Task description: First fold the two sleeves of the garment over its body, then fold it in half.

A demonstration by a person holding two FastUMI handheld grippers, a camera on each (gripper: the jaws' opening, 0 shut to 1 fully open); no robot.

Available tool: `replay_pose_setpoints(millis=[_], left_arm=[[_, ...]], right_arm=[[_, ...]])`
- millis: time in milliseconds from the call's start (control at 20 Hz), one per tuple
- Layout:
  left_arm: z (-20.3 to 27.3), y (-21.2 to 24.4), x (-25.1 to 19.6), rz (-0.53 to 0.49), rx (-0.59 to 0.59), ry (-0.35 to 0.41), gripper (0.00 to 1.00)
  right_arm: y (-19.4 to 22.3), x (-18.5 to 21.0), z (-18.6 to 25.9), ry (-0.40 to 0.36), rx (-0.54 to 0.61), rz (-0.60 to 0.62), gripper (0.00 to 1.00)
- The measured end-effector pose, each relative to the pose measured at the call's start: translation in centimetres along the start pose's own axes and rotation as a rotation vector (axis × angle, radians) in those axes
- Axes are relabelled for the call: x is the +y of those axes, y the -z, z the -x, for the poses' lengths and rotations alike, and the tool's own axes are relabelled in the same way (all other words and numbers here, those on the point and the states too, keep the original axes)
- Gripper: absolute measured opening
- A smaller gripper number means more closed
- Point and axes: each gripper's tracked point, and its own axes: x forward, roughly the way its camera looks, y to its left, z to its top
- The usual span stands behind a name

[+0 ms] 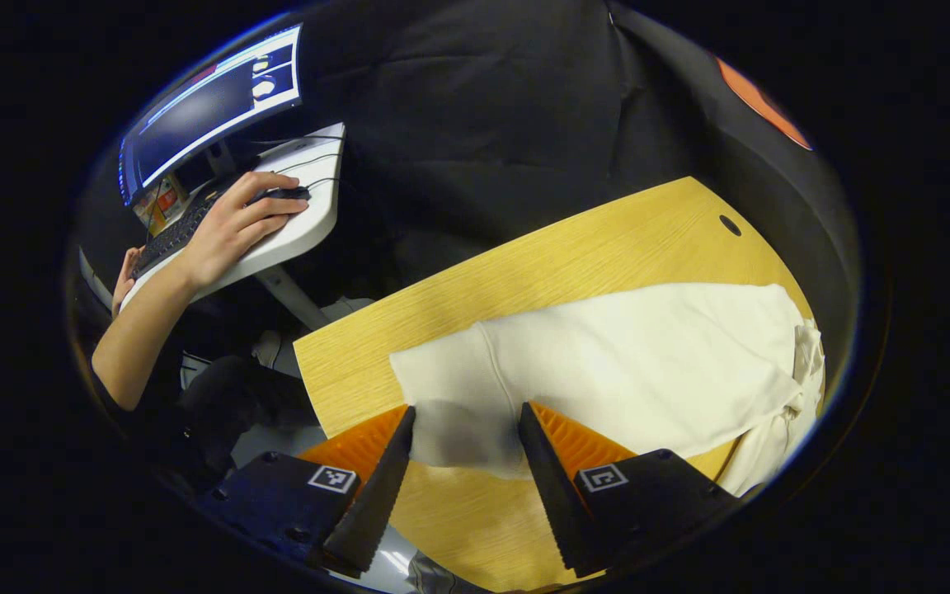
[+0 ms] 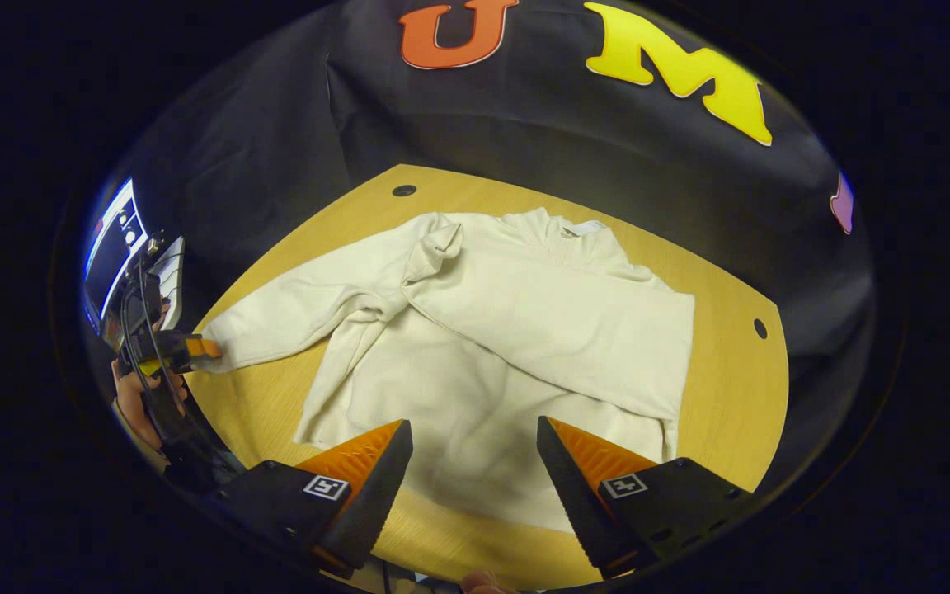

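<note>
Both grippers hover with jaws apart: left gripper (image 1: 465, 429) at the outstretched sleeve (image 1: 475, 388) cuff, nine o'clock on the worktop (image 2: 731, 388); right gripper (image 2: 475, 445) over the garment (image 2: 516, 330) hem, six o'clock.

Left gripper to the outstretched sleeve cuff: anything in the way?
Nothing visible. The left gripper is open right at the sleeve end, the cuff lying between its fingers on the bare table. The right gripper view shows that gripper at the cuff of the sleeve too.
</note>
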Motion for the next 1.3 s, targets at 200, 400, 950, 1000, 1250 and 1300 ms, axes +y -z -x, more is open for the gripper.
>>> replay_pose_setpoints(millis=[200, 400, 950, 1000, 1250, 1300], left_arm=[[0.1, -0.2, -0.6, -0.02, 0.013, 0.033, 0.66], [0.1, -0.3, -1.3, -0.055, 0.022, 0.072, 0.36], [4.8, -5.0, -4.7, -0.136, -0.064, 0.094, 0.16], [5.7, -5.8, -5.5, -0.158, -0.077, 0.091, 0.16], [9.9, -7.9, -12.1, -0.259, -0.137, 0.145, 0.16], [10.6, -8.0, -13.6, -0.275, -0.145, 0.153, 0.16]], right_arm=[[0.9, -1.8, 1.1, 0.018, -0.009, -0.029, 0.95], [3.3, -3.8, 2.3, 0.034, 0.008, -0.073, 0.95], [4.9, -7.0, 4.7, 0.022, -0.047, -0.134, 0.95], [5.0, -7.3, 4.9, 0.017, -0.052, -0.139, 0.95], [4.4, -10.0, 5.4, 0.063, -0.115, -0.096, 0.95], [4.3, -10.5, 5.6, 0.069, -0.128, -0.089, 0.94]])
